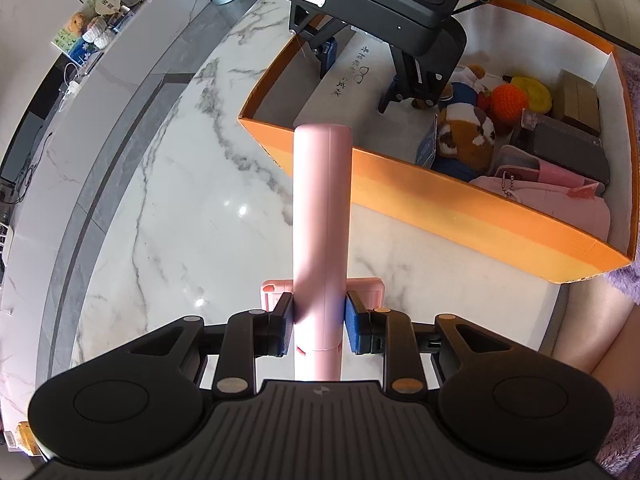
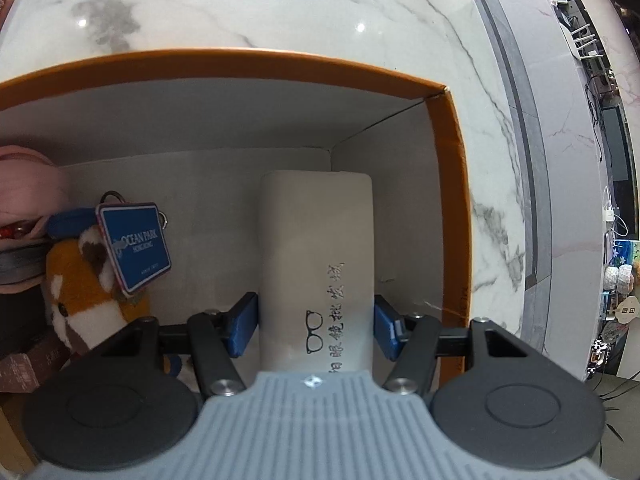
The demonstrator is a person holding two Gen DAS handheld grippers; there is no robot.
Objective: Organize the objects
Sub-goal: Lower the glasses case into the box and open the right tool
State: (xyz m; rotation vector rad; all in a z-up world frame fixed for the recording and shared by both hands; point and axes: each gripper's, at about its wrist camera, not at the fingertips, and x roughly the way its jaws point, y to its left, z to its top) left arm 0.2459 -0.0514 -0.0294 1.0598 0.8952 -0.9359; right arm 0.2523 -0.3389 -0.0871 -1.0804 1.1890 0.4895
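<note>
Nearest the left wrist camera, the left gripper (image 1: 320,322) pinches a slim pink cylinder (image 1: 322,216), perhaps a small handheld fan or a case, though I can't be sure from this angle. Its blue pads (image 1: 354,320) press both sides of the tube, which hangs over the marble counter (image 1: 160,200), just short of the near long wall of the orange box (image 1: 460,204).

Over in the box, the right gripper (image 2: 316,326) stands wide, its pads against the two sides of a white glasses case (image 2: 316,248) printed with a spectacles logo. That case is down inside the box at its empty end, close to the corner where the end wall meets the far wall.

At the other end sit a plush red panda (image 2: 84,304) with a blue Ocean Park tag (image 2: 134,246), an orange crocheted ball (image 1: 510,102), a dark case (image 1: 568,152) and folded pink items (image 1: 552,196).

My reading: packing is well along, and the step in hand is setting the glasses case on the box floor. Next, the right jaws should let go once it rests flat, then lift clear. After that the pink cylinder needs carrying over the orange wall and laying beside the case, without clipping the rim.
</note>
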